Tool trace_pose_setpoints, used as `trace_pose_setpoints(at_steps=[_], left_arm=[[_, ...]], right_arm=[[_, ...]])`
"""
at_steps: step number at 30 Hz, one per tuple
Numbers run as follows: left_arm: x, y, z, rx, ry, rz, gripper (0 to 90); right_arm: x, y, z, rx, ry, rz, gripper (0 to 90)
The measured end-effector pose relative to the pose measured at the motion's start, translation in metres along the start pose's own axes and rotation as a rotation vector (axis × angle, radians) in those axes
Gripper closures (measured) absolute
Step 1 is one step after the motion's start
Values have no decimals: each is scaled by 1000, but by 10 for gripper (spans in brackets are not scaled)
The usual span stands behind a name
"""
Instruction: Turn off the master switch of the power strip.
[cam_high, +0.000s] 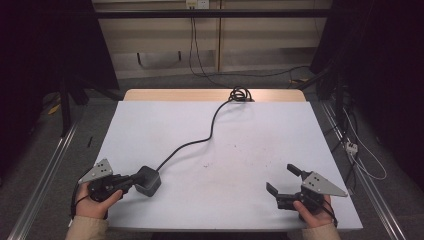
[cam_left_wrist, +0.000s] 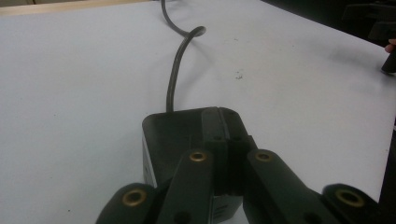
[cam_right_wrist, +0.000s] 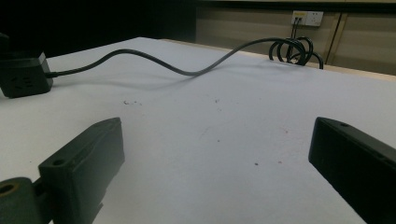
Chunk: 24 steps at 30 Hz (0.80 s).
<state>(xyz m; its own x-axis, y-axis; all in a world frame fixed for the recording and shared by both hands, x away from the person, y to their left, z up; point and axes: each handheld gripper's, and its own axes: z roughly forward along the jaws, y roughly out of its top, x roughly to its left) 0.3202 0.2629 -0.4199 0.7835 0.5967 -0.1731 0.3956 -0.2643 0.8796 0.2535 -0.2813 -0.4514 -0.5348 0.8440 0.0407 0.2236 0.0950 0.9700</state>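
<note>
The black power adapter (cam_high: 148, 180) sat at the near left of the white table (cam_high: 260, 130), and it looked like a rigid plastic block, probably dense for its size and smooth enough to slip under a light pinch. By my judgement the flat opposite sides of the block offered the safest hold, not the cord. Its dark cable (cam_high: 200, 142) ran from the far face across the table in a loose curve to a coil (cam_high: 240, 94) at the far edge, so it would likely drag and tug on the block when moved. The left gripper (cam_high: 131, 182) rested against the adapter with its jaws drawn together over the top; whether they actually clamped any part of it could not be told. The right gripper (cam_high: 284, 181) lay at the near right, well apart, its jaws spread wide and holding nothing.
</note>
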Motion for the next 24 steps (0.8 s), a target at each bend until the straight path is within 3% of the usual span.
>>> trace_pose_setpoints(at_steps=[24], left_arm=[[0, -1, 1, 27, 17, 7, 900]], right_arm=[[0, 0, 0, -1, 1, -1, 30]])
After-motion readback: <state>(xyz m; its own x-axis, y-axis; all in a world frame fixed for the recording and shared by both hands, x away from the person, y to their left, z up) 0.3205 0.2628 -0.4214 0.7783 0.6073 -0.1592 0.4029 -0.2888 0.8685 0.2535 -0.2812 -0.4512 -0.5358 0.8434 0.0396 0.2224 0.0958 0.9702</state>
